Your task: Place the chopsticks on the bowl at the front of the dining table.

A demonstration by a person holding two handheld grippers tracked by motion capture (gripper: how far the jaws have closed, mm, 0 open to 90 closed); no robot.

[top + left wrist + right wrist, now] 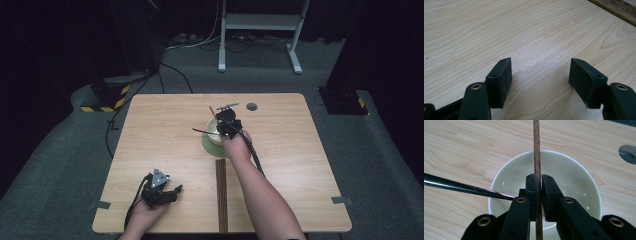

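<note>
A cream bowl [213, 126] [574, 177] stands on a green saucer [209, 146] near the table's middle. My right gripper [228, 128] [541, 178] hovers over the bowl, shut on a thin brown wooden stick [536, 150] that runs up between the jaws and past the far rim. A black stick [200, 131] [456, 186] leans in the bowl and pokes out to the left. My left gripper [175, 191] [540, 72] rests low at the table's front left, open, with bare wood between its pads.
A dark wooden strip [221, 195] [616, 8] runs from the saucer to the front edge. A round cable hole [251, 106] [627, 151] lies behind the bowl. Cables and a white frame [260, 22] sit on the floor beyond.
</note>
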